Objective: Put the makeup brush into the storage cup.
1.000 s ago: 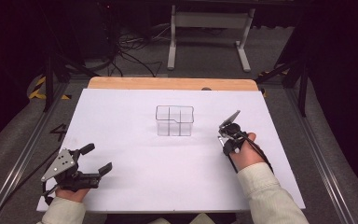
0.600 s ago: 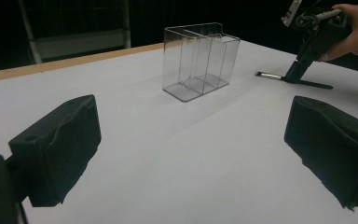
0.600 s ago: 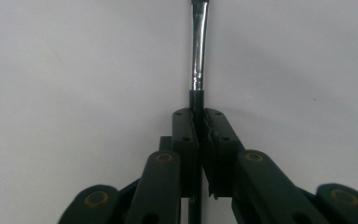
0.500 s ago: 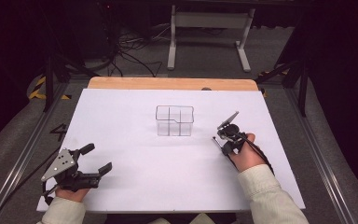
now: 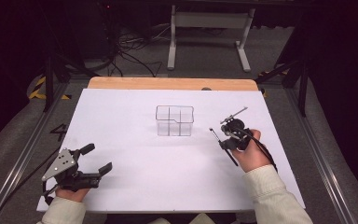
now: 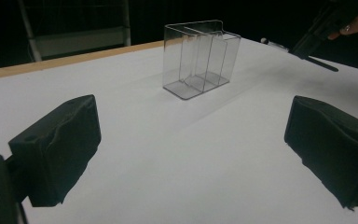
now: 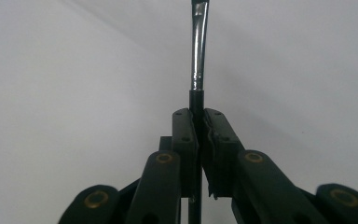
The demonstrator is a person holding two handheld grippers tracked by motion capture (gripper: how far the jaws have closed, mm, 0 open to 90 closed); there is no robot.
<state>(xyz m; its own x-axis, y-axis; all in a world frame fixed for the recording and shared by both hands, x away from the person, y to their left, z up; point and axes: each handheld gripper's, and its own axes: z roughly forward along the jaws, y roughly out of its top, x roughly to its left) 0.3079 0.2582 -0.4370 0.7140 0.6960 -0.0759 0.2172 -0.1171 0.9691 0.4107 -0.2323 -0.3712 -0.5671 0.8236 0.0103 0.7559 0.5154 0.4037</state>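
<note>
A clear plastic organiser (image 5: 175,121) with several compartments stands upright in the middle of the white sheet (image 5: 135,186); it is also seen in the left gripper view (image 6: 200,56). To its right, my right gripper (image 5: 225,143) is shut on a thin black-and-silver stick (image 5: 216,136), held a little above the sheet. In the right gripper view the pads (image 7: 186,135) clamp the stick (image 7: 198,56), and its shiny end juts out past them. At the front left my left gripper (image 5: 96,158) rests open, with only bare sheet between its jaws (image 6: 191,149).
The sheet lies on a wooden table (image 5: 172,83) whose far edge shows beyond it. Metal rails run along both sides of the table, and a stand (image 5: 209,21) with cables stands on the floor behind it.
My right hand has risen slightly with the stick, whose lower end now shows off the sheet. The left gripper and the organiser have stayed put.
</note>
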